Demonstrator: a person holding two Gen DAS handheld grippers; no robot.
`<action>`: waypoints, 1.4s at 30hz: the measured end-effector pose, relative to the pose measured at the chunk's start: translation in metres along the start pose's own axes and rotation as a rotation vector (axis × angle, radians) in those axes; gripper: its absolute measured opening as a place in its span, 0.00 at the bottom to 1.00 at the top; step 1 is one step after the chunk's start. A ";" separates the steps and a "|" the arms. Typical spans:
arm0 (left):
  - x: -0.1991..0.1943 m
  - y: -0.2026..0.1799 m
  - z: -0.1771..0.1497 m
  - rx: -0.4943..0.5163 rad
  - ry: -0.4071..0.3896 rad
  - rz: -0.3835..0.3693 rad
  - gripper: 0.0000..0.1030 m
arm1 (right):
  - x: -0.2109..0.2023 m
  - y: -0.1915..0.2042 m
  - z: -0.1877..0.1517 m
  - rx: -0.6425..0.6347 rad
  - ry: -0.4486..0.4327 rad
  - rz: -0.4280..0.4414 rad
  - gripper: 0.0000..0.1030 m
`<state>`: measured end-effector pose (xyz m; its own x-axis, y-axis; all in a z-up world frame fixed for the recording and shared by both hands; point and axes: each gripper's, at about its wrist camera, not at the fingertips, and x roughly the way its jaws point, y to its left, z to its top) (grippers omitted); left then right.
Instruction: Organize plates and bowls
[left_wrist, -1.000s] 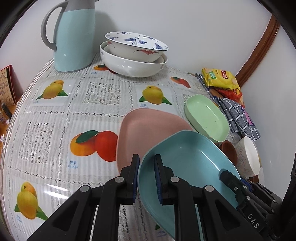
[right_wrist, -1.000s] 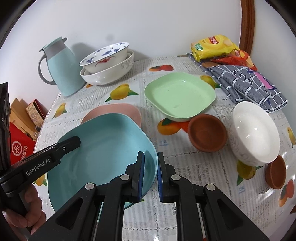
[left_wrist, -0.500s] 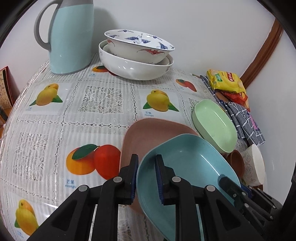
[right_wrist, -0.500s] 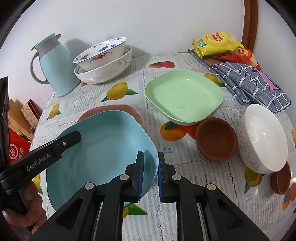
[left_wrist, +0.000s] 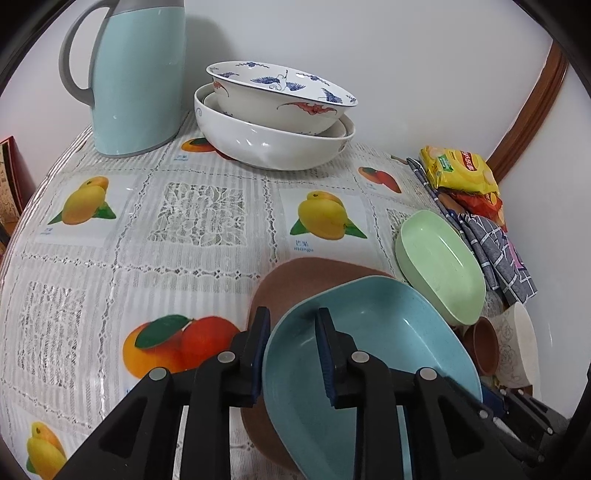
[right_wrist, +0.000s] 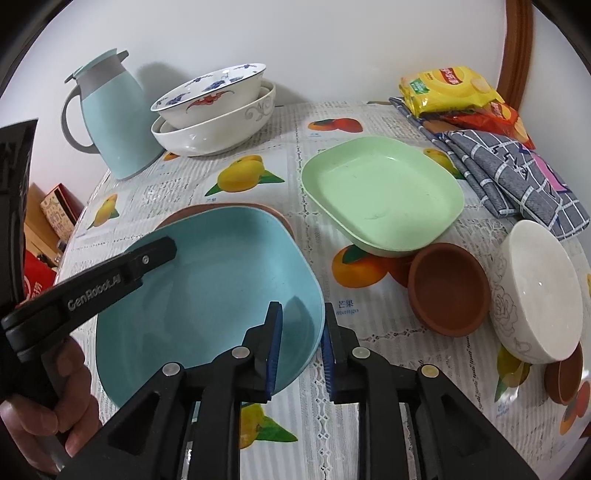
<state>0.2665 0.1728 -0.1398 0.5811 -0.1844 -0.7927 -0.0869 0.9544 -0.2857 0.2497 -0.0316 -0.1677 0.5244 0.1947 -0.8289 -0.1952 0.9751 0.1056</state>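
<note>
Nearest, the left hand-held gripper (left_wrist: 290, 356) and the right hand-held gripper (right_wrist: 301, 345) each straddle a rim of the blue plate (right_wrist: 207, 295), jaws parted enough that I cannot tell if they grip. It sits nested on the brown plate (left_wrist: 295, 273), so that stack looks begun. Beyond, the green plate (right_wrist: 380, 192), brown bowl (right_wrist: 447, 291) and white bowl (right_wrist: 535, 288) lie loose on the surface (left_wrist: 195, 214). Farthest, two big bowls (left_wrist: 273, 122) are stacked.
</note>
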 end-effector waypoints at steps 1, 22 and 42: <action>0.001 0.000 0.001 0.000 -0.002 0.000 0.25 | 0.001 0.000 0.000 -0.004 0.003 0.005 0.21; 0.011 -0.008 0.019 0.018 -0.064 0.030 0.38 | 0.003 0.016 0.004 -0.058 0.027 0.040 0.43; -0.028 0.010 0.008 0.002 -0.075 0.057 0.54 | -0.022 0.006 -0.009 -0.050 0.012 0.100 0.50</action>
<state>0.2561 0.1894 -0.1161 0.6341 -0.1116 -0.7651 -0.1201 0.9633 -0.2400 0.2299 -0.0315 -0.1533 0.4901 0.2897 -0.8221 -0.2872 0.9442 0.1614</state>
